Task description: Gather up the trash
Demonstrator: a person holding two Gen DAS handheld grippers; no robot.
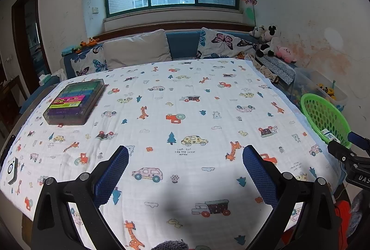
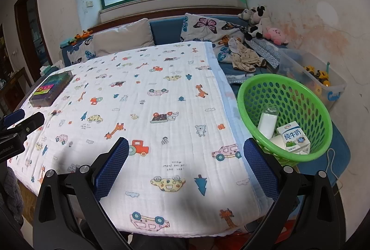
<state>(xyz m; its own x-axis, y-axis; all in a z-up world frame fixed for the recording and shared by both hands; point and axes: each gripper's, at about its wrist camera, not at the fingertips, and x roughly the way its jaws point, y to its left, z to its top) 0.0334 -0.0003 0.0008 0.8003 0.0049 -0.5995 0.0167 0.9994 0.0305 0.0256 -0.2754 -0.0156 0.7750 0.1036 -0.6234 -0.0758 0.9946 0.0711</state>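
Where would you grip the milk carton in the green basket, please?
Take the milk carton by its gabled top, coming down from above through the basket's open mouth. It leans in the bottom against the near wall, and the mesh sides block any sideways approach. The right gripper is closest.

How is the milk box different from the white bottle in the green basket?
The milk box is blocky, with green and blue print; the white bottle is round and plain. The box sits nearer the basket front, while the bottle leans behind it. Both are inside the basket.
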